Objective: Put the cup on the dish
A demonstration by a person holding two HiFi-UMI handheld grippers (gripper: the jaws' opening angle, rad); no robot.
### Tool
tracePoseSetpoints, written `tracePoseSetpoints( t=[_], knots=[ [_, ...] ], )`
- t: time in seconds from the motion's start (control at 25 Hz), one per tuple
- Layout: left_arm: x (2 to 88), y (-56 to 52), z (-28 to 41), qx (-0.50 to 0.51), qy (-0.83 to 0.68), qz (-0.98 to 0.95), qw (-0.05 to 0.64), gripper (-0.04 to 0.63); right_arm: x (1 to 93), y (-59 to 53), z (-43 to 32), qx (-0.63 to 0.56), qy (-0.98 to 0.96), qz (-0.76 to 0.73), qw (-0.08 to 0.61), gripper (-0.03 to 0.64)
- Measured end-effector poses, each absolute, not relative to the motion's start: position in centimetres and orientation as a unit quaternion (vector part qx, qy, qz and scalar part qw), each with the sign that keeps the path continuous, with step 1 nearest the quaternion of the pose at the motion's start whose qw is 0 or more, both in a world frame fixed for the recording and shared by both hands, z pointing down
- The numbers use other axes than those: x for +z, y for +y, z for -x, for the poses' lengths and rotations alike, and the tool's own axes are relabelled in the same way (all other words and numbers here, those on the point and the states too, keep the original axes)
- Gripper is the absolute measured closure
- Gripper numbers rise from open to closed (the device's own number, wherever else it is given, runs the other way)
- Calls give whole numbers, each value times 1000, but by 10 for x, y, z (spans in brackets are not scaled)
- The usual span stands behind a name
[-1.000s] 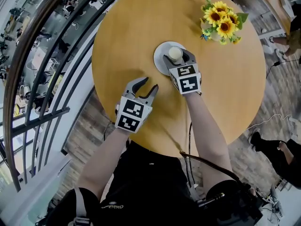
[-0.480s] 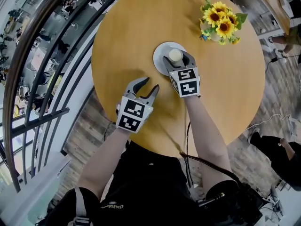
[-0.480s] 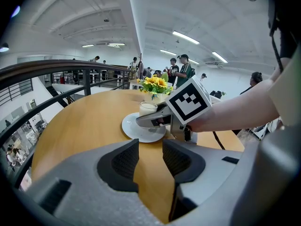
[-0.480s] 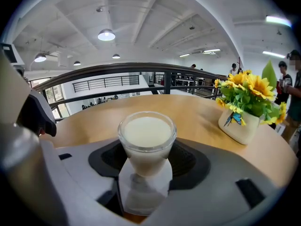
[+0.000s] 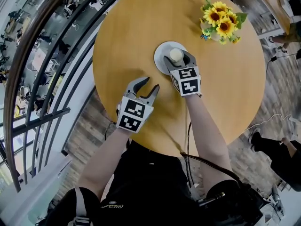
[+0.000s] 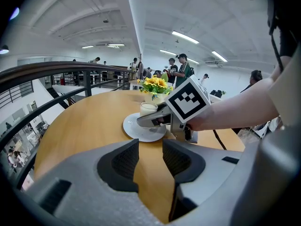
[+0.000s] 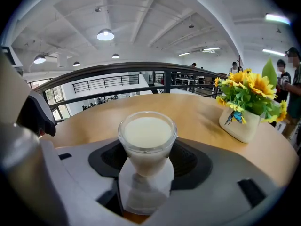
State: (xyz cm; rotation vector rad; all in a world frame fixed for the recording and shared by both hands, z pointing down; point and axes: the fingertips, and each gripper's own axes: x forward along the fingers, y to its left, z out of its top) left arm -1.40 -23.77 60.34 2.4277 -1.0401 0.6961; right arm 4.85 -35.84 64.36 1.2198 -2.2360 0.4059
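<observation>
Right claw (image 5: 178, 58) is clamped on the cup (image 7: 146, 138), which sits on the dish (image 5: 160, 62) under its jaws. Left claw (image 5: 149, 83) is open with nothing in it, bare worktop (image 5: 136, 32) below.

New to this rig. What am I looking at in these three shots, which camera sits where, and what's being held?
There is no robot here: a person holds a two-jaw gripper in each hand. The head view comes from a camera on the person's head, looking steeply down. Each gripper view comes from a camera riding on that gripper, looking along its jaws. On the round wooden table are a white dish and a pot of sunflowers. The right gripper has its jaws closed on a cup of milky liquid, over the dish. Whether the cup rests on the dish is hard to tell. The left gripper is open and empty, nearer the person.
</observation>
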Motion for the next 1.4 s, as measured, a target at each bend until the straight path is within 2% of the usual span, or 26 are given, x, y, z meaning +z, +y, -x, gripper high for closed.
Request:
tracePoseSetpoints(
  t=[0.16, 0.32, 1.4],
  knots=[
    [602, -237, 16, 249, -374, -870, 202, 434, 640, -359, -45, 160, -838, -453, 259, 343],
    [603, -236, 14, 248, -373, -871, 202, 434, 638, -358, -40, 163, -844, -444, 252, 284],
    [584, -237, 0, 240, -367, -879, 186, 434, 624, -335, -59, 168, -842, -435, 271, 284]
  ],
)
